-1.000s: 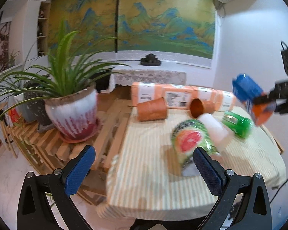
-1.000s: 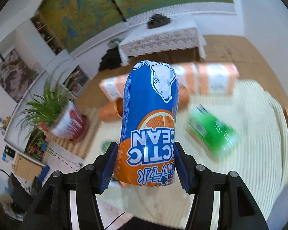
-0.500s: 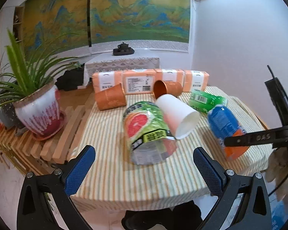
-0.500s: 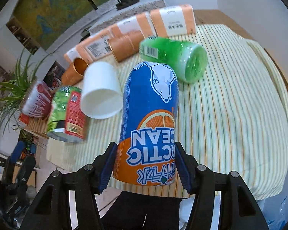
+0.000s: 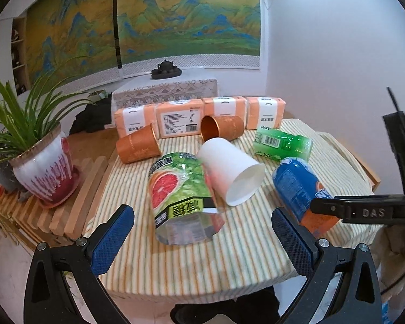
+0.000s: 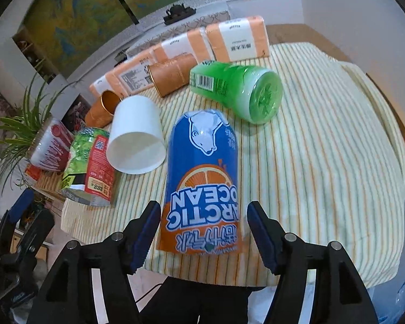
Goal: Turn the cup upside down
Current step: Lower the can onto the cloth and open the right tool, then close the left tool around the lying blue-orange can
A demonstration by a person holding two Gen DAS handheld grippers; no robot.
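Jaws on your right gripper (image 6: 202,232) have just parted, releasing the blue-and-orange printed plastic cup (image 6: 202,178) onto the striped tablecloth (image 6: 324,162). Cup looks set down inverted, so the flip seems done. Left gripper (image 5: 202,240) spread wide, empty.

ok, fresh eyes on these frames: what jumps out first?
The blue-and-orange Arctic Ocean cup fills the right wrist view, lying on the striped tablecloth between the open fingers of the right hand-held gripper. Left of it, the white paper cup lies tipped, mouth toward the camera.
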